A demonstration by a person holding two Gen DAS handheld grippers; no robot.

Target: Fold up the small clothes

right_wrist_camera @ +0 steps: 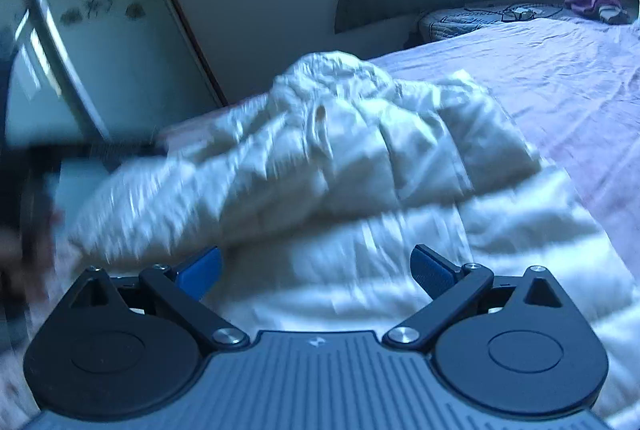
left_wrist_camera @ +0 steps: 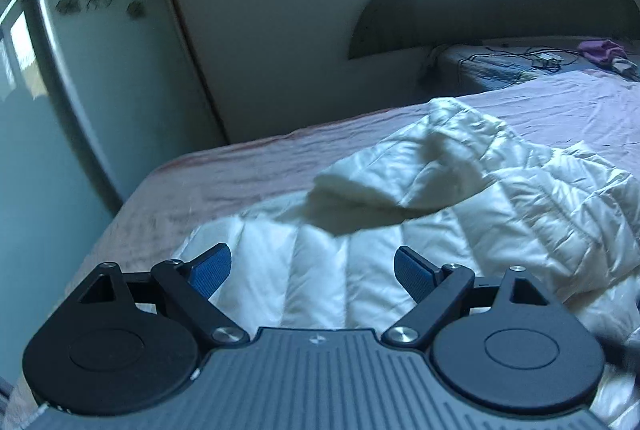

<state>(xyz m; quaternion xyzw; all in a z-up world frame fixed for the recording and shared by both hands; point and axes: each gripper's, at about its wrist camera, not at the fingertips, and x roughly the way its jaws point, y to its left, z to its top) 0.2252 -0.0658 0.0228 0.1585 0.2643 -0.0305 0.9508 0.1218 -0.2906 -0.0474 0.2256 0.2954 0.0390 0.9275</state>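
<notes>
A white quilted puffer jacket (left_wrist_camera: 420,198) lies crumpled on a pink bed sheet (left_wrist_camera: 560,98). In the left wrist view its flat quilted panel is nearest me and a bunched part rises behind it. My left gripper (left_wrist_camera: 312,270) is open and empty, just above the near panel. In the right wrist view the jacket (right_wrist_camera: 340,158) is heaped and blurred. My right gripper (right_wrist_camera: 316,274) is open and empty over its near edge. A dark blurred shape (right_wrist_camera: 36,198) at the left of the right wrist view looks like the other gripper.
The bed's left edge (left_wrist_camera: 132,198) drops off beside a pale wardrobe (left_wrist_camera: 100,30) with flower marks. At the bed's head lie a quilted pillow (left_wrist_camera: 492,66), dark cables (left_wrist_camera: 540,56) and a purple cloth (left_wrist_camera: 602,50). A dark headboard (left_wrist_camera: 500,2) stands behind.
</notes>
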